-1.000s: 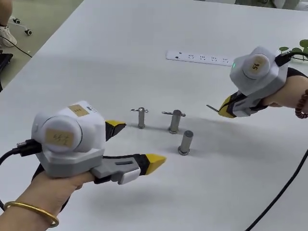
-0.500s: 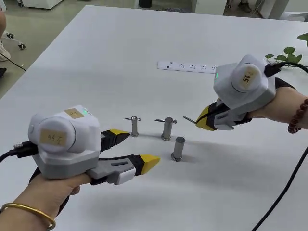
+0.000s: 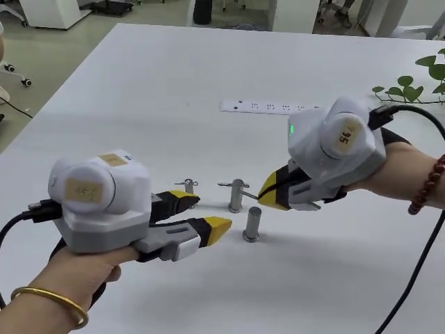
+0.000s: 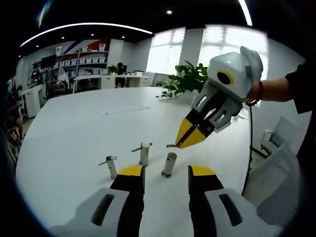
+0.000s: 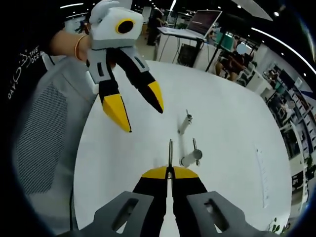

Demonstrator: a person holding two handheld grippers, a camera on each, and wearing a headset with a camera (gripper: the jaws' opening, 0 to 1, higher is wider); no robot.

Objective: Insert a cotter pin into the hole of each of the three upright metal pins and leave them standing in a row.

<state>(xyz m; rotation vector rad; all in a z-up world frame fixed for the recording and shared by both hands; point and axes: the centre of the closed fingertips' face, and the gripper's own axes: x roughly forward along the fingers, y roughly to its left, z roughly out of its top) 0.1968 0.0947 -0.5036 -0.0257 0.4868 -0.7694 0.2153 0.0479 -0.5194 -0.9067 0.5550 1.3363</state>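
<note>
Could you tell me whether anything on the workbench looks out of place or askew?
Nothing is toppled or damaged. The bare metal pin stands nearer the person, off the line of the leftmost pin and middle pin, and has no cotter pin yet. The right hand-held gripper holds a cotter pin.

Bright, even light from ceiling strips (image 4: 84, 23) and windows (image 4: 165, 52) — the metal pins (image 3: 236, 198) cast only faint, soft shadows on the white table (image 3: 139, 83). The head view is sharp; the gripper views bow at their edges.
</note>
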